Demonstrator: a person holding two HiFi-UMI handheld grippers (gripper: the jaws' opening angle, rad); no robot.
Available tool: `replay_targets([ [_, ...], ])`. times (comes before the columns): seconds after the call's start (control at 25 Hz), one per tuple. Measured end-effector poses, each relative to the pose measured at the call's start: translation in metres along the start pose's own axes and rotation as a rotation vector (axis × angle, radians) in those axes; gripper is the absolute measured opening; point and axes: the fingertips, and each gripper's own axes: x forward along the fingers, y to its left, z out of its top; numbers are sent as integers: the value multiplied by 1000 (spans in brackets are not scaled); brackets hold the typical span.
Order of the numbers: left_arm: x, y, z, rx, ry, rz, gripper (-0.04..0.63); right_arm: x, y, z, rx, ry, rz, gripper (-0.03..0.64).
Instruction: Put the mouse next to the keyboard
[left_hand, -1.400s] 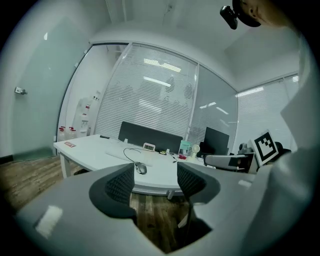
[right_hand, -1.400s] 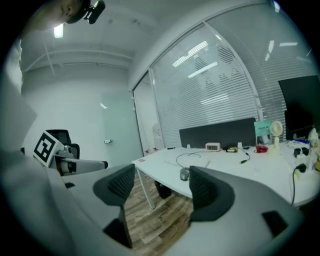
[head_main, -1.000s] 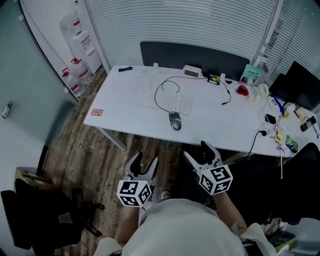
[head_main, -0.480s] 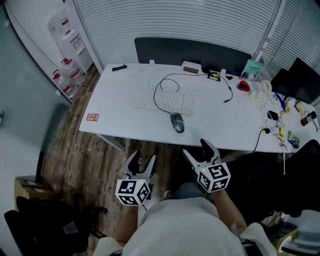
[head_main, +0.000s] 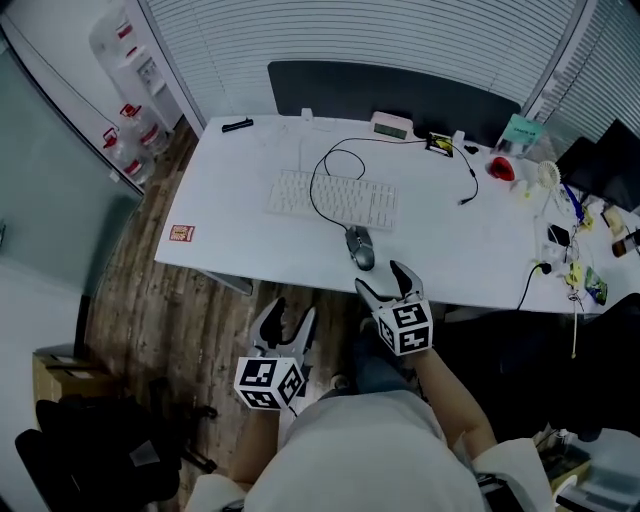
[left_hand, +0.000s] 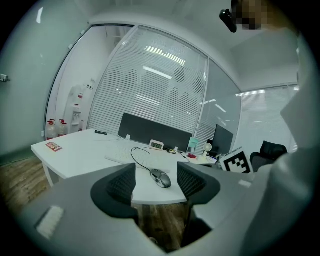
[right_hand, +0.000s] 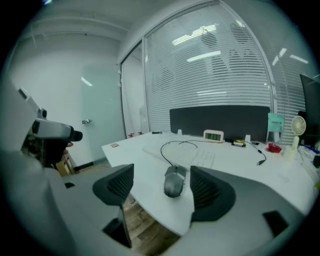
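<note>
Though the head view takes in the whole white table (head_main: 240, 200) from above, only the two gripper views look across its top at a low angle. From above, the white keyboard (head_main: 333, 199) lies near the middle of the table, and the mouse (head_main: 360, 247) sits just beside its near right corner, at about 5 o'clock from it, close to the front edge. The cable (head_main: 322, 178) loops back over the keys, which the gripper views show only faintly.

The right gripper view adds a small digital clock (right_hand: 213, 135) at the table's far edge. The left gripper view catches the right gripper's marker cube (left_hand: 235, 161) off at 3 o'clock.

The mouse is dark grey with a smooth, slightly shiny humped back. Its long axis runs roughly from 12 to 6 o'clock in the head view. Its cable end points to 12, toward the keyboard, and its rounded rear faces the person.

The right gripper (head_main: 382, 280) is at the table's front edge, at about 5 o'clock from the mouse. Its jaws are spread wide and hold nothing. In its own view the mouse (right_hand: 174, 181) shows in the gap ahead of the right gripper (right_hand: 161, 180), untouched. The left gripper (head_main: 288, 318) hangs over the wooden floor (head_main: 170, 310), short of the table. Its jaws are also wide apart and empty, with the mouse (left_hand: 160, 178) farther off between them.
</note>
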Motion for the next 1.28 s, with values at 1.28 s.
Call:
replay_targets([
  [1.28,80,30,20,-28,32,70,254,123,-34,-45,-50,281,64,314],
])
